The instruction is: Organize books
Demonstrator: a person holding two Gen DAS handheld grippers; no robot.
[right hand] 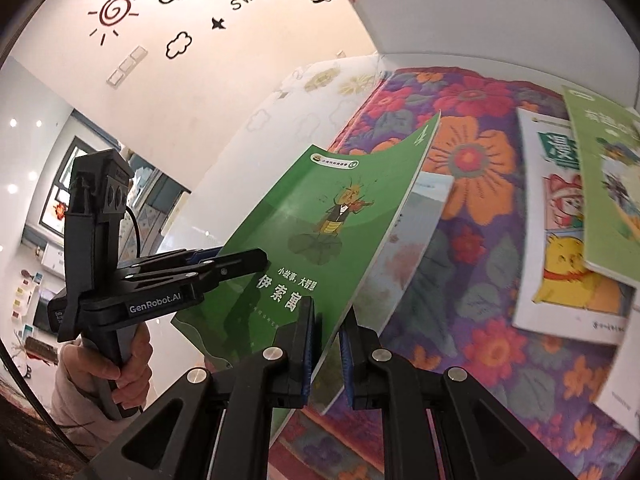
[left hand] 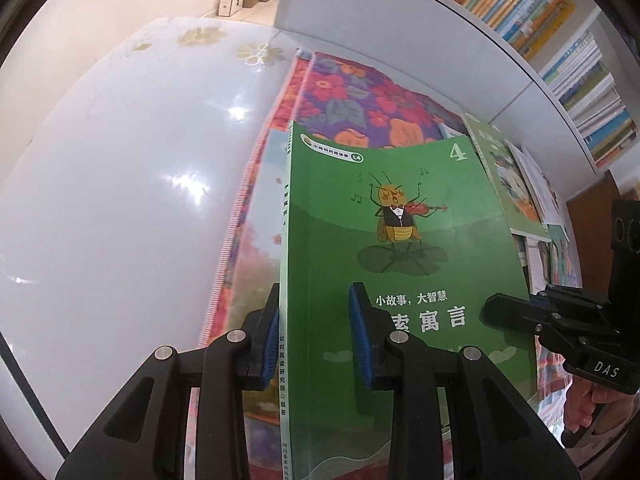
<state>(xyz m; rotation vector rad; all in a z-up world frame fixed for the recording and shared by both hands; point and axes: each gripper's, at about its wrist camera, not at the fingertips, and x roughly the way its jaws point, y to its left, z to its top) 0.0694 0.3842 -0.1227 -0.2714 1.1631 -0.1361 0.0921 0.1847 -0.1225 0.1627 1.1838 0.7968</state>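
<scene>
Green cricket-cover book (left hand: 400, 248) held off the flowered cloth (right hand: 480, 240) by both grippers.
Left gripper (left hand: 314, 340) pinches the spine side and right gripper (right hand: 326, 344) pinches the opposite edge, likely so the thin cover stays flat on its way toward the bookshelf (left hand: 552, 40); other picture books (right hand: 560, 220) lie loose nearby.
</scene>
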